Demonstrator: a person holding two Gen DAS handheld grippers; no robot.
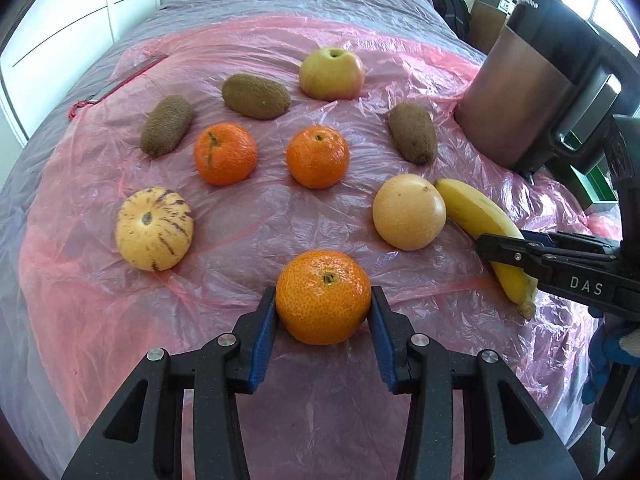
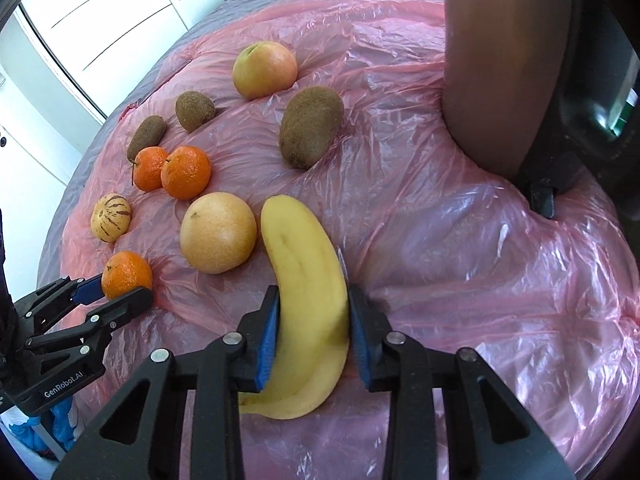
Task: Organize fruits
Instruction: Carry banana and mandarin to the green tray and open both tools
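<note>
My left gripper (image 1: 323, 300) is shut on a tangerine (image 1: 323, 297) at the near edge of the pink plastic sheet (image 1: 260, 232), its blue pads pressing both sides. That tangerine (image 2: 126, 274) and left gripper (image 2: 116, 292) also show at the left of the right wrist view. My right gripper (image 2: 313, 312) is shut on a yellow banana (image 2: 310, 280) that lies on the sheet, its pads squeezing the lower half. In the left wrist view the banana (image 1: 476, 216) runs under the right gripper (image 1: 500, 246) at the right.
Two more tangerines (image 1: 225, 153) (image 1: 318, 157), three kiwis (image 1: 166, 125) (image 1: 256, 96) (image 1: 413, 133), an apple (image 1: 332, 74), a striped yellow melon (image 1: 154, 234) and a pale round fruit (image 1: 409, 217) lie spread on the sheet. A dark metal appliance (image 1: 532, 92) stands at the right.
</note>
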